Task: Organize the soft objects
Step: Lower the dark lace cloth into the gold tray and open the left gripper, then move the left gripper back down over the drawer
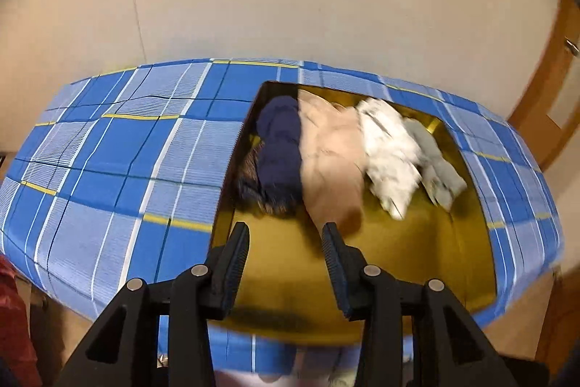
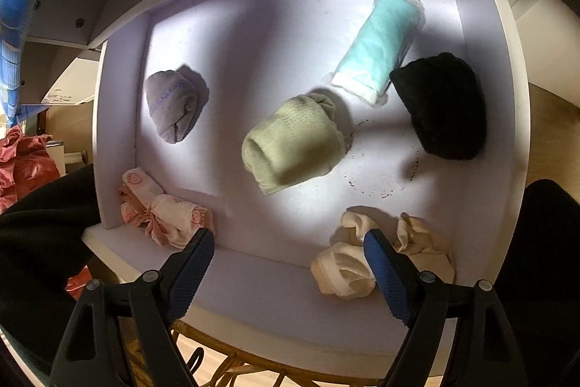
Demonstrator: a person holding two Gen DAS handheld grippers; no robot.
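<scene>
Between the left claw's (image 1: 286,242) jaws nothing shows: they stand a little apart and empty, over the bare near floor of a gold tin (image 1: 417,252) set on a blue plaid cloth (image 1: 119,147). Just past the tips lies a row of soft things: a navy roll (image 1: 279,140) ahead and slightly left, a beige cloth (image 1: 331,155) straight ahead, a white piece (image 1: 389,151) and a grey sock (image 1: 440,165) off to the right. This view is smeared, so what lies under the navy roll I cannot tell.

Below the right claw (image 2: 288,238) is a white drawer (image 2: 119,118). Its jaws are spread wide and hold nothing. A pink bundle (image 2: 163,216) touches the outside of the left fingertip, and a cream bundle (image 2: 362,260) lies at the right fingertip, partly behind it. Farther ahead sits a green roll (image 2: 293,144), then a grey roll (image 2: 174,106) to the left, a black roll (image 2: 442,104) to the right, and farthest, a mint pack (image 2: 380,42).

My reading is that sorting is midway: rolled pieces already lie in the drawer, while several loose ones wait in the tin. Next, the left claw probably needs to reach forward, widen, and pinch one piece near its middle so that it does not trail. The right could gather the cream bundle.
</scene>
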